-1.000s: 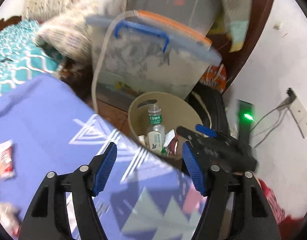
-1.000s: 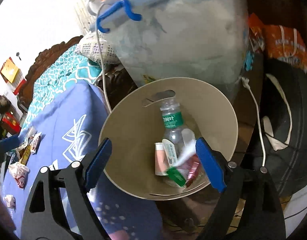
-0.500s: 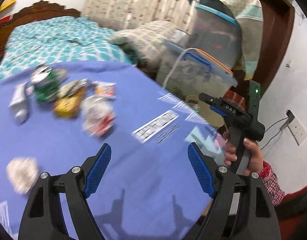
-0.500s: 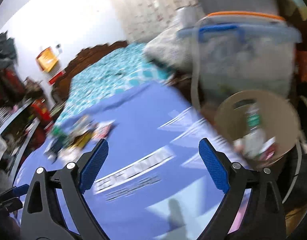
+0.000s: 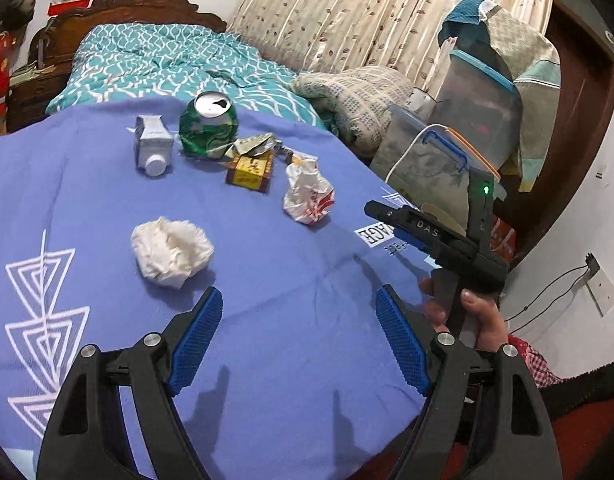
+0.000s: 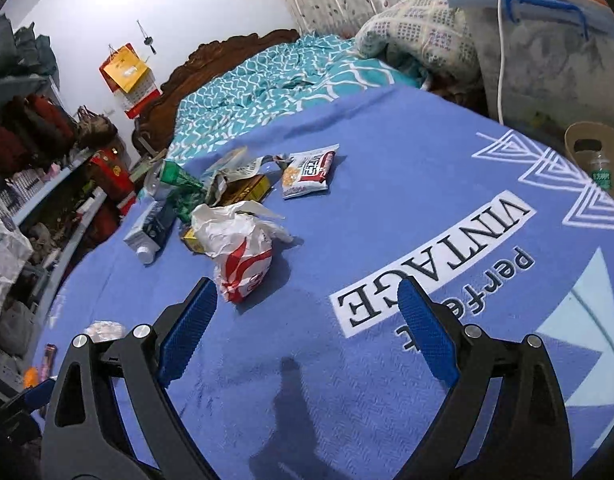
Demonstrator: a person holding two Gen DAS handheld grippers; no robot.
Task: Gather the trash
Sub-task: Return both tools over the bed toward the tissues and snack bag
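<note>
**Op:** Hovering both claws over the blanket (image 5: 291,280). The left claw (image 5: 299,340) is released with nothing between its pads, and so is the right claw (image 6: 307,332); both have just been spreading a little wider.

**Partner:** What's nearest?

**Op:** For the left, the tissue wad (image 5: 171,250), just ahead and a bit to its left. For the right, the crumpled red-and-white wrapper (image 6: 239,252), just past its left pad. Behind those sit a box (image 5: 251,170), a green can (image 5: 209,128), a small carton (image 5: 153,146) and a snack packet (image 6: 307,170).

**Partner:** How will they handle?

**Op:** The wad and wrapper look light and soft, so I'd expect them to squash; I'd pinch across the thick middle. The can looks dented and slick, so I'd take it across the body. The packet lies flat; I'd take it by an edge.

**Partner:** And the surface?

**Op:** Soft blanket on a bed, likely to bunch under the pads. The bin (image 6: 599,152) is off the bed's edge, well apart from the pile, by plastic tubs (image 5: 431,160). Curtains (image 5: 347,12) hang behind.
</note>
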